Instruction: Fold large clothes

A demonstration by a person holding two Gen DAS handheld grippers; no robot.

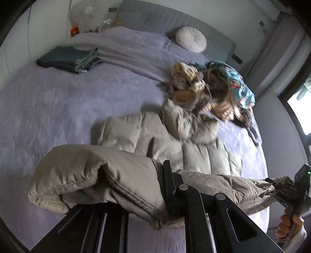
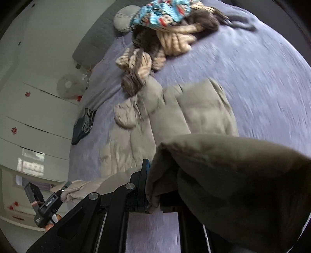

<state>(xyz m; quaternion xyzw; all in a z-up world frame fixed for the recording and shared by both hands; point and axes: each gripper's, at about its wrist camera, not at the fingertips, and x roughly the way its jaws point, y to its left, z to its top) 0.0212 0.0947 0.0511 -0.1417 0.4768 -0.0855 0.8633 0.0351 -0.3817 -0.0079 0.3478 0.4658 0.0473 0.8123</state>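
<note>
Beige quilted fabric fills the near part of both views: a puffer jacket (image 1: 175, 140) is spread across a bed (image 1: 58, 109) covered in lilac bedding, and its near edge is lifted clear of the cover. The left hand-held gripper (image 1: 167, 194) is clenched on that raised edge, with padded fabric bunched over its left side and a stitched hem hanging from it. The right hand-held gripper (image 2: 153, 186) is likewise clamped on the jacket (a thick fold of fabric drapes over its right side and hides 1 finger). In the left wrist view the right hand-held gripper is seen at the right edge, gripping the far end of the same raised edge, with a hand (image 1: 289, 225) around its handle. The rest of the jacket lies on the bed beyond the grippers, its far end blurred.

Farther along the bed, a heap of unfolded clothes (image 1: 210, 91) is seen, striped cream and grey pieces with a turquoise printed garment (image 2: 165, 11) on top; the heap touches the jacket's far end. Well apart to the far left, a folded stack of dark clothes (image 1: 68, 60) rests on the bedding. A round pale cushion (image 1: 191, 39) leans at the grey headboard (image 1: 155, 17), and a white fan (image 1: 85, 13) stands beside the bed's far left corner.
</note>
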